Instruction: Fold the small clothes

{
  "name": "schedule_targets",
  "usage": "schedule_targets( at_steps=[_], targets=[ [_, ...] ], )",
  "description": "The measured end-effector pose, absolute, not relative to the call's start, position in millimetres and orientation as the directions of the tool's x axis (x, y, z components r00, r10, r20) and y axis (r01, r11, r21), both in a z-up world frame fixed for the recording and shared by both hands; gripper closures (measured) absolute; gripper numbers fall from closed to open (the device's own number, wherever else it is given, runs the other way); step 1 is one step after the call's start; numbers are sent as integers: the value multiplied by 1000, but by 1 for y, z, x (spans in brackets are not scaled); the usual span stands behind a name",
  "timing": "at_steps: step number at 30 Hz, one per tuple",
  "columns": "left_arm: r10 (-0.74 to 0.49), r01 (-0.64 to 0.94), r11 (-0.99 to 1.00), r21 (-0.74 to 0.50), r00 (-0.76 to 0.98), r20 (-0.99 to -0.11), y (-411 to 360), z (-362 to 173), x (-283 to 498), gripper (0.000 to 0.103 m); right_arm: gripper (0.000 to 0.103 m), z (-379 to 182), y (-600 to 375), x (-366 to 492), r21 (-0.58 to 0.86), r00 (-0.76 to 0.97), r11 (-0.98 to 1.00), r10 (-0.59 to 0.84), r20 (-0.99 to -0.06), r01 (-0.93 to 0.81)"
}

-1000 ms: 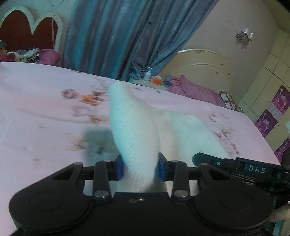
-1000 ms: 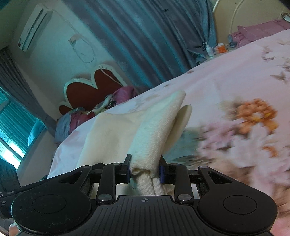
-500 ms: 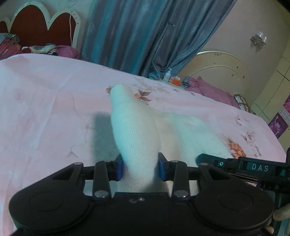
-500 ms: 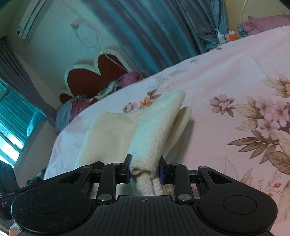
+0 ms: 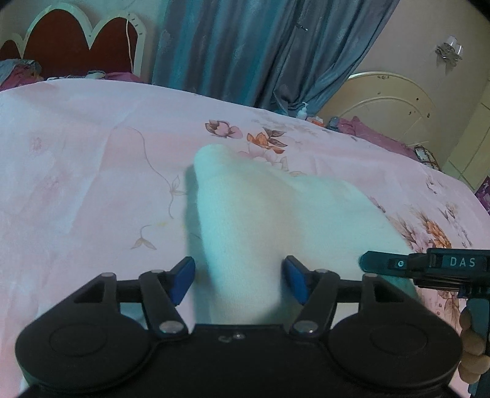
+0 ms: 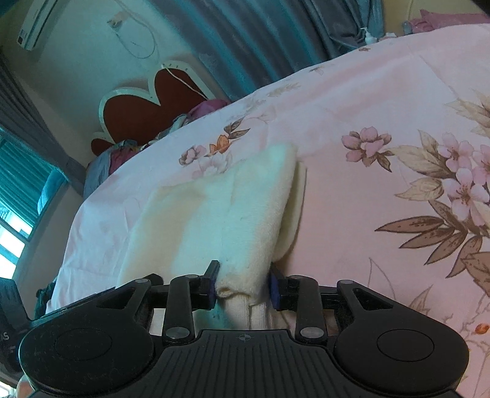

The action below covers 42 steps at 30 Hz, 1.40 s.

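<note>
A cream knitted garment [image 5: 245,220] is seen lying on the pink floral bedsheet [image 5: 92,171], one end of it raised toward each camera. In the left wrist view a fold of it passes between the blue pads of the left gripper [image 5: 239,281], whose jaws are spread apart with a gap to the cloth on both sides. In the right wrist view the garment [image 6: 226,211] is pinched in a bunched fold by the right gripper [image 6: 243,286], its jaws pressed against the cloth.

Only in the left wrist view is the right gripper's black finger, marked DAS, shown at 3 o'clock over the garment's edge, with fingers [image 5: 473,343] of the holding hand below it; a cream headboard [image 5: 386,104] stands at 1 o'clock. Only in the right wrist view are an air conditioner [image 6: 36,24] at 11 o'clock and a second layer of cloth under the fold made visible. A red scalloped headboard [image 6: 153,104] and blue curtains [image 5: 245,52] are shown in both.

Half a second ago the left gripper was clamped on the fold; it is now released, while the right grip is unchanged.
</note>
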State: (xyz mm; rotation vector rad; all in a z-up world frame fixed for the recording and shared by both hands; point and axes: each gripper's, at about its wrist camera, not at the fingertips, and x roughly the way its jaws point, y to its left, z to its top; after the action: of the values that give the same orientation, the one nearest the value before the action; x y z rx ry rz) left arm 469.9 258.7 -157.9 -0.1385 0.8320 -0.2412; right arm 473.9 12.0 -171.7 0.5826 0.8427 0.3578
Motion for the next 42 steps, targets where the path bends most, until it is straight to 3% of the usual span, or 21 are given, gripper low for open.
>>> schedule_targets(
  at_steps=[9, 12, 17, 19, 20, 25, 31, 34, 36, 42],
  targets=[
    [-239, 111, 967, -228, 700, -673, 264, -135, 477, 41, 65, -159, 20, 479, 575, 627, 812, 500, -597, -101],
    [-221, 90, 971, -223, 696, -683, 261, -138, 492, 41, 58, -160, 20, 480, 569, 642, 818, 484, -595, -89],
    [-195, 48, 974, -221, 673, -714, 259, -156, 506, 38, 58, -158, 17, 490, 562, 667, 825, 452, -593, -60],
    [-187, 41, 975, -216, 675, -714, 259, -161, 506, 36, 68, -160, 15, 497, 556, 681, 831, 423, -598, -28],
    [-180, 37, 977, -212, 678, -713, 258, -162, 506, 33, 81, -161, 14, 502, 550, 680, 835, 407, -610, -7],
    [-175, 4, 973, -231, 667, -724, 263, -164, 506, 28, 81, -168, 20, 512, 474, 677, 880, 341, -652, 14],
    [-144, 15, 983, -185, 693, -706, 259, -147, 481, 30, 80, -146, 11, 484, 511, 699, 860, 372, -611, -12],
    [-144, 7, 981, -192, 690, -710, 261, -143, 464, 30, 75, -139, 9, 462, 526, 698, 850, 393, -598, -27],
    [-146, 3, 980, -198, 687, -712, 261, -142, 453, 31, 56, -138, 12, 444, 519, 692, 854, 396, -604, -35],
    [-155, 26, 982, -186, 665, -730, 256, -143, 422, 31, 56, -151, 22, 401, 480, 653, 876, 394, -646, -54]
  ],
)
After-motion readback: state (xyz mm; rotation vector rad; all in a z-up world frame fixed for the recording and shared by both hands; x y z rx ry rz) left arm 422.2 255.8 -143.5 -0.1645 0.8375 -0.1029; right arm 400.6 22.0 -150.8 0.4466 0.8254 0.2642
